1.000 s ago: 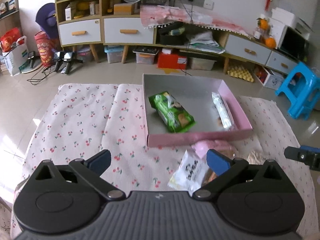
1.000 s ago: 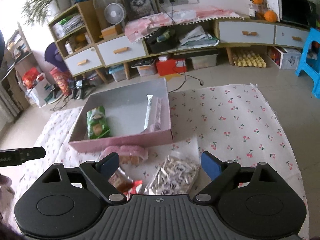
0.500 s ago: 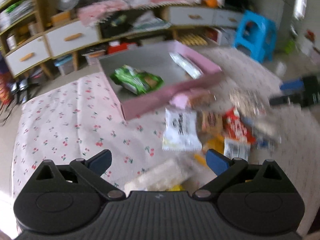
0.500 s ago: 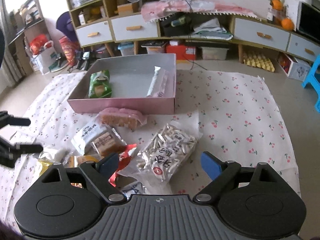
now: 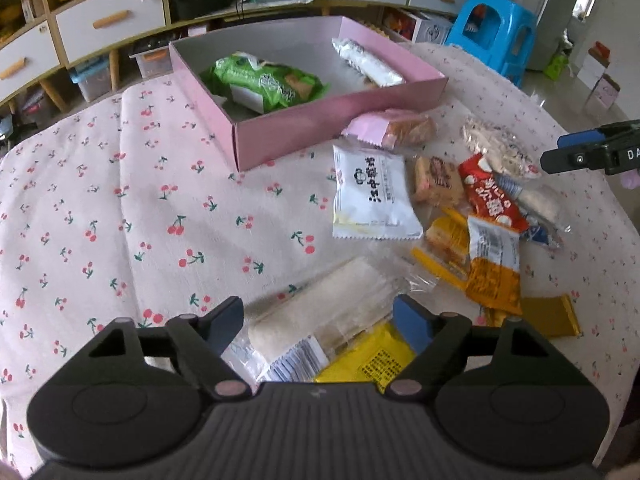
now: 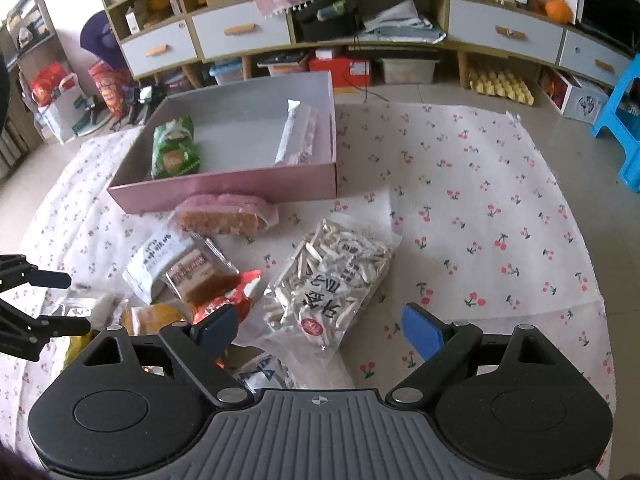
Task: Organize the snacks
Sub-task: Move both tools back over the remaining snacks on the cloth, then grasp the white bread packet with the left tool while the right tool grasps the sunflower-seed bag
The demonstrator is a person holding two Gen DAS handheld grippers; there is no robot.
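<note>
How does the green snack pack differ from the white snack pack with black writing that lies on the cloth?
The green snack pack lies inside the pink box; the white snack pack lies outside it on the cherry-print cloth. The green snack pack looks bulky and crinkled, while the white snack pack lies flat. The green one has a colourful print; the white one carries only black writing. Both are sealed, and no hand-held gripper touches either.

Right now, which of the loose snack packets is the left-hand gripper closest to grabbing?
The long pale wafer-like packet, lying between the open fingers of the left gripper. The white packet and red packet lie farther off, toward the pink box.
</note>
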